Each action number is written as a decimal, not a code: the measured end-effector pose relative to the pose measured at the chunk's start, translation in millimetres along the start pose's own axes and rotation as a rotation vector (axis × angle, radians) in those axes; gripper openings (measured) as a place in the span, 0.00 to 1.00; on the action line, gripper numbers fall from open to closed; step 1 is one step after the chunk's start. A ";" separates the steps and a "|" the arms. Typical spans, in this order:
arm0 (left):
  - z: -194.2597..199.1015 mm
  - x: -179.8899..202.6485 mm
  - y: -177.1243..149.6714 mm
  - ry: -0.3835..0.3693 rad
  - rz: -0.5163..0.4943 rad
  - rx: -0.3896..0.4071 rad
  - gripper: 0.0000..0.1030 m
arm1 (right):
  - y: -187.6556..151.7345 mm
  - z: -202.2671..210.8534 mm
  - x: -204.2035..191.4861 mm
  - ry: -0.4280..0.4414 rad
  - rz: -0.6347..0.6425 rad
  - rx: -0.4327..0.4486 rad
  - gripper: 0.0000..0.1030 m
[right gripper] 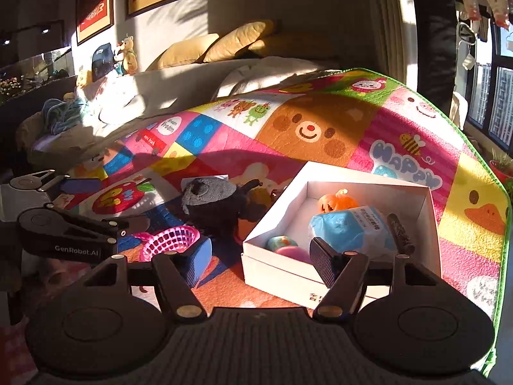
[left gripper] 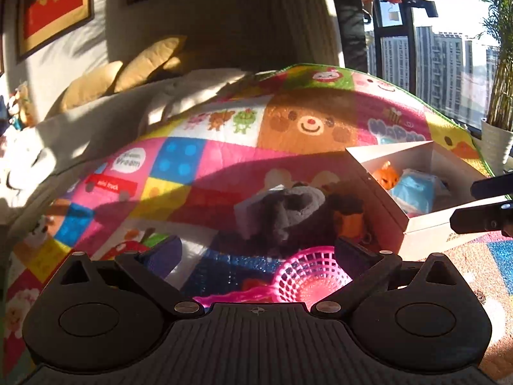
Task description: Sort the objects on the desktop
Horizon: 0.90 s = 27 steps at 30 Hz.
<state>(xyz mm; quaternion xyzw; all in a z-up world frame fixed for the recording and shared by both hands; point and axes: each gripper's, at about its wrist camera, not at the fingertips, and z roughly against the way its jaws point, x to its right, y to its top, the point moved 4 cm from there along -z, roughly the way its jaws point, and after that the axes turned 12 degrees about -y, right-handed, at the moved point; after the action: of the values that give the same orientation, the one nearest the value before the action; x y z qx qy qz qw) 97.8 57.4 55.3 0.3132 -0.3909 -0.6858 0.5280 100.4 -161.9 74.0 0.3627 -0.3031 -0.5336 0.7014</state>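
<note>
A pink plastic basket [left gripper: 309, 276] lies tipped on the colourful play mat [left gripper: 224, 147], between the fingers of my open left gripper [left gripper: 256, 252]; it also shows in the right wrist view [right gripper: 168, 240]. A dark grey plush toy [left gripper: 288, 208] lies just beyond it, also in the right wrist view [right gripper: 214, 202]. A white box [right gripper: 340, 221] holds an orange pumpkin [right gripper: 338, 202], a blue packet [right gripper: 349, 227], a dark pen [right gripper: 397, 234] and two small balls [right gripper: 285, 245]. My right gripper [right gripper: 261, 261] is open and empty at the box's near wall.
The mat's green edge [right gripper: 481, 147] runs along the right. A sofa with yellow cushions [right gripper: 224, 45] and soft toys [right gripper: 126, 54] stands behind. A potted plant [left gripper: 498, 122] and window are at the far right.
</note>
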 end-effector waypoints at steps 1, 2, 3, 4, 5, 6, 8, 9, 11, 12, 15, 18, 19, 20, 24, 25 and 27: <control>1.7 -11.5 -2.4 0.024 0.013 0.002 1.00 | -4.9 -8.1 -13.5 0.035 -0.030 -0.045 0.55; 3.2 -22.6 -5.8 0.047 0.031 0.002 1.00 | -6.4 -15.0 -21.7 0.054 -0.045 -0.073 0.47; 4.7 -32.3 -9.8 0.064 0.054 -0.004 1.00 | -8.9 -26.9 -36.7 0.077 -0.061 -0.107 0.45; 7.2 -41.4 -14.7 0.071 0.086 -0.008 1.00 | -10.1 -37.2 -48.7 0.080 -0.069 -0.127 0.44; 9.8 -46.8 -19.1 0.067 0.112 -0.009 1.00 | -10.5 -44.9 -57.5 0.077 -0.072 -0.140 0.44; 13.5 -52.5 -24.8 0.055 0.139 -0.010 1.00 | -12.8 -56.4 -70.1 0.067 -0.072 -0.150 0.44; 17.1 -56.9 -32.2 0.038 0.152 -0.018 1.00 | -14.3 -72.5 -84.4 0.029 -0.063 -0.152 0.39; 18.3 -58.2 -35.2 0.033 0.146 -0.022 1.00 | -16.5 -82.1 -90.5 0.022 -0.061 -0.173 0.29; 18.1 -59.3 -36.6 0.022 0.140 -0.024 1.00 | -19.0 -90.0 -94.2 0.045 -0.062 -0.226 0.10; 16.0 -59.0 -35.9 0.007 0.145 -0.022 1.00 | -20.2 -85.3 -93.1 0.070 -0.064 -0.223 0.09; 1.3 -48.9 -28.5 -0.057 0.143 -0.027 1.00 | -27.9 -59.8 -80.7 0.072 -0.006 -0.200 0.08; -22.2 -24.9 -14.4 -0.126 0.092 -0.027 1.00 | -41.1 -32.9 -42.8 0.048 -0.013 -0.218 0.07; -31.5 -15.8 -8.9 -0.144 0.074 -0.029 1.00 | -47.4 -24.8 -26.9 0.028 -0.029 -0.232 0.07; -39.3 -9.0 -4.4 -0.152 0.059 -0.031 1.00 | -52.9 -18.4 -12.9 0.009 -0.044 -0.243 0.07; -82.4 17.4 11.0 -0.152 0.025 -0.054 1.00 | -79.0 12.3 58.8 -0.131 -0.148 -0.264 0.07; -92.9 20.5 13.4 -0.144 0.036 -0.061 1.00 | -83.8 17.0 74.1 -0.163 -0.181 -0.265 0.08; -110.0 22.4 18.7 -0.116 0.062 -0.061 1.00 | -90.7 23.8 95.7 -0.203 -0.228 -0.256 0.08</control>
<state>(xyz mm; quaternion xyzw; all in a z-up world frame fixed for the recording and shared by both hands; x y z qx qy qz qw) 194.0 10.5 16.4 0.2443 -0.4091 -0.6978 0.5348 56.8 -274.2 15.3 0.2470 -0.2589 -0.6776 0.6425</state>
